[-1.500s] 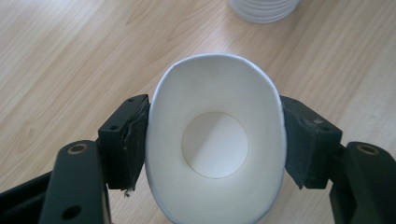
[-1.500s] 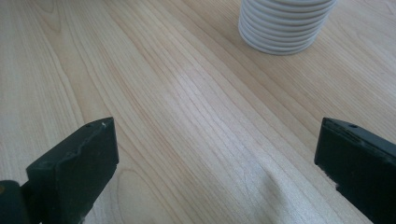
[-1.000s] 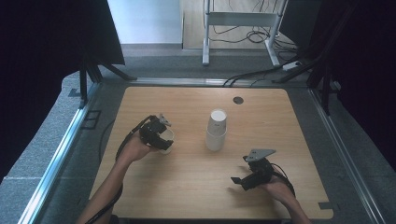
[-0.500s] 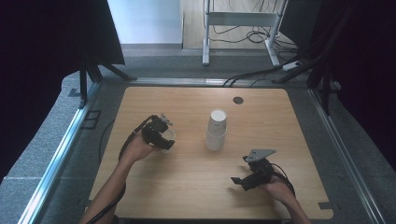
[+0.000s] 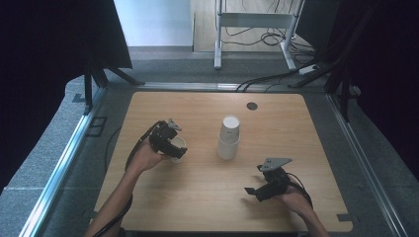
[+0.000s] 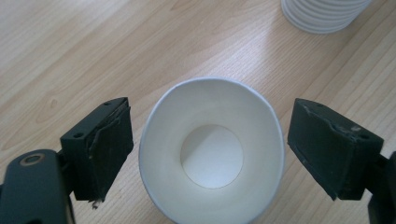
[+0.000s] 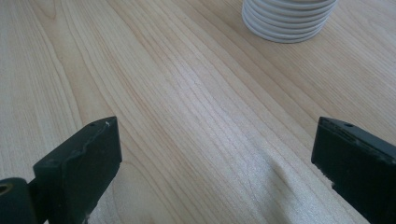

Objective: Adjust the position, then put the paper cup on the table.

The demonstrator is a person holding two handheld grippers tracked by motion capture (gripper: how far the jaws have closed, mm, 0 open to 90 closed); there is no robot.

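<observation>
A pale wooden surface (image 5: 197,197) is sitting on grey carpet (image 5: 54,148) between dark curtains. The left claw (image 6: 210,154), jaws just widening, is flanking an upright paper cup (image 6: 212,154) without touching. The right claw (image 7: 215,158) is hanging open, near a cup stack (image 5: 229,138).

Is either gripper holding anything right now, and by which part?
Nothing. The left gripper has just opened; the paper cup stands free between its jaws. The right gripper is open.

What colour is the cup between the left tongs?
White, inside and out; the cup shows best in the left gripper view.
</observation>
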